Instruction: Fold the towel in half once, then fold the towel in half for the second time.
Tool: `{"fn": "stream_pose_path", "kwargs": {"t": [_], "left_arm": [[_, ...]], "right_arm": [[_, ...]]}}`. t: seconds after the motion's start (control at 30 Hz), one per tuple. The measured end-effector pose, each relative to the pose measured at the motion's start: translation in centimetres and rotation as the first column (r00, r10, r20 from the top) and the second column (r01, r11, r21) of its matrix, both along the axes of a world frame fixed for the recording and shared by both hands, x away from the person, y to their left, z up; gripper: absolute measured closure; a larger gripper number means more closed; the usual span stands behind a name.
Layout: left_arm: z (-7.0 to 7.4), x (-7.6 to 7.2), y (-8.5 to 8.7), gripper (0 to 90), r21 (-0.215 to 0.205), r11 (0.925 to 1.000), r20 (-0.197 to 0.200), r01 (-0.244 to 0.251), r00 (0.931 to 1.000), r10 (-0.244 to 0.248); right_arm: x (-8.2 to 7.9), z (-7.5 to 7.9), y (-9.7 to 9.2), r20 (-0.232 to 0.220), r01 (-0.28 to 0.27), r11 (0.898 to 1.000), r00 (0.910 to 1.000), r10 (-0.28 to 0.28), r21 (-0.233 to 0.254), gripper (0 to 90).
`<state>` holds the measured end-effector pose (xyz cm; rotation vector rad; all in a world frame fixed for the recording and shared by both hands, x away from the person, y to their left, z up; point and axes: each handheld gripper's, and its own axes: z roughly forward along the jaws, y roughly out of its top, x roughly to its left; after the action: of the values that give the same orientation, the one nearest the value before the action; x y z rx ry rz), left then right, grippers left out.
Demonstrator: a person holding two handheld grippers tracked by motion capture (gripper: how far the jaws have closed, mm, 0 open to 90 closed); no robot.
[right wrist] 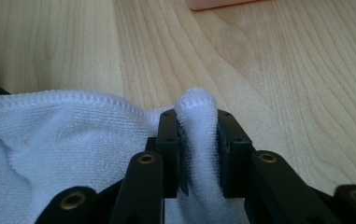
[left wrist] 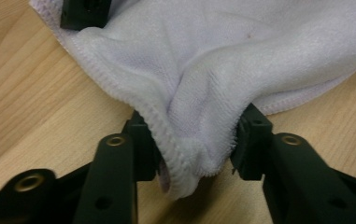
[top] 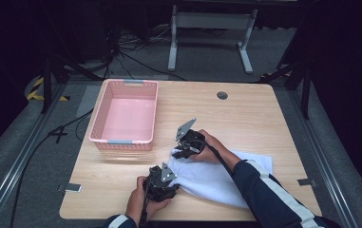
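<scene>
A white towel [top: 216,178] lies rumpled on the wooden table [top: 245,118], at the front right. My left gripper [top: 175,185] holds its near left corner. In the left gripper view a bunched fold of the towel [left wrist: 222,56] sits between the two pads of that gripper [left wrist: 194,144], touching both. My right gripper [top: 179,153] is at the towel's far left corner. In the right gripper view that gripper [right wrist: 198,144] is shut on a raised fold of the towel [right wrist: 63,135]. A tip of the right gripper's jaw shows at the top left of the left gripper view.
An empty pink basket [top: 124,141] stands at the table's back left, close to the right gripper; its edge [right wrist: 217,3] shows in the right gripper view. A round cable hole [top: 222,95] is near the back edge. The person's forearms come in from the bottom.
</scene>
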<state>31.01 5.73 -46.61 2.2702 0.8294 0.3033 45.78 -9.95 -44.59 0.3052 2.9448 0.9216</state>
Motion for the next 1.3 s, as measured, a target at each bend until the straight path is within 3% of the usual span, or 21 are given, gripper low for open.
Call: {"fn": "stream_pose_path", "kwargs": {"t": [0.07,0.13,0.3,0.43,0.47,0.53,0.6,0.63,0.73,0.8,0.93,1.03,1.1,1.13,1.17,1.23,1.27,1.3], "left_arm": [[0.2,0.0,0.1,66.7,0.013,0.9999,-0.015,0.003,0.9999,-0.003],[0.1,0.1,0.1,67.6,0.012,0.9999,-0.006,0.002,1.0000,-0.002],[0.5,-0.2,1.4,68.3,0.012,0.9999,-0.002,-0.009,1.0000,0.009],[1.3,-0.9,2.6,68.0,0.007,0.9996,0.052,-0.027,0.9983,0.027],[1.3,-0.9,2.6,67.9,0.007,0.9996,0.052,-0.027,0.9983,0.027],[1.8,-1.1,2.7,67.8,0.025,0.9994,0.098,-0.022,0.9950,0.020],[2.2,-1.2,2.6,67.8,0.012,0.9997,0.116,-0.023,0.9930,0.022],[2.4,-1.2,2.5,67.8,0.023,0.9996,0.129,-0.016,0.9915,0.013],[3.0,-1.3,2.1,67.5,0.015,0.9999,0.161,-0.003,0.9870,0.000],[3.6,-1.5,1.7,67.0,0.035,0.9994,0.198,0.009,0.9801,-0.016],[5.0,-1.7,0.4,66.8,0.055,0.9950,0.254,0.084,0.9625,-0.095],[6.1,-1.7,-1.4,66.4,0.082,0.9884,0.296,0.128,0.9438,-0.146],[7.0,-1.8,-2.9,66.2,0.098,0.9804,0.326,0.171,0.9251,-0.194],[7.3,-1.9,-3.8,66.1,0.115,0.9748,0.340,0.191,0.9146,-0.219],[7.6,-2.0,-4.7,66.1,0.119,0.9712,0.340,0.206,0.9105,-0.235],[8.1,-2.0,-6.7,66.0,0.169,0.9512,0.368,0.258,0.8786,-0.304],[8.1,-2.1,-7.4,65.9,0.173,0.9482,0.371,0.266,0.8743,-0.313],[8.2,-2.0,-8.6,65.9,0.178,0.9341,0.371,0.310,0.8579,-0.355]], "right_arm": [[0.0,0.1,0.1,0.013,-0.006,1.000,0.9999,0.006,-0.005,74.8],[0.0,0.2,0.2,0.015,-0.007,1.000,0.9999,0.007,-0.006,75.8],[0.2,1.0,0.4,0.022,-0.008,0.999,0.9997,0.007,0.054,76.8],[0.1,2.3,0.9,0.040,-0.028,0.993,0.9989,0.024,0.114,77.1],[0.1,2.3,0.9,0.040,-0.028,0.993,0.9989,0.024,0.114,77.1],[0.0,3.0,1.0,0.058,-0.040,0.990,0.9978,0.032,0.134,77.1],[-0.2,3.8,0.9,0.080,-0.044,0.987,0.9963,0.031,0.157,77.1],[-0.3,4.3,0.4,0.079,-0.036,0.982,0.9966,0.021,0.184,77.1],[-0.2,4.8,-0.2,0.085,-0.036,0.979,0.9962,0.019,0.199,77.0],[-0.4,5.6,-0.9,0.093,-0.030,0.976,0.9957,0.011,0.215,76.9],[-1.1,7.2,-2.9,0.120,-0.045,0.970,0.9926,0.017,0.239,76.7],[-1.7,8.5,-5.3,0.140,-0.043,0.963,0.9901,0.006,0.266,76.5],[-2.2,9.2,-7.0,0.144,-0.033,0.957,0.9896,-0.009,0.288,76.4],[-2.7,9.6,-8.8,0.151,-0.033,0.953,0.9885,-0.013,0.300,76.0],[-3.0,9.8,-9.7,0.159,-0.035,0.952,0.9872,-0.015,0.305,75.9],[-3.3,9.9,-10.6,0.160,-0.035,0.951,0.9870,-0.016,0.309,75.7],[-3.7,10.0,-11.7,0.171,-0.025,0.951,0.9848,-0.030,0.309,75.4],[-3.9,10.0,-12.4,0.170,-0.021,0.950,0.9848,-0.034,0.313,75.3]]}}
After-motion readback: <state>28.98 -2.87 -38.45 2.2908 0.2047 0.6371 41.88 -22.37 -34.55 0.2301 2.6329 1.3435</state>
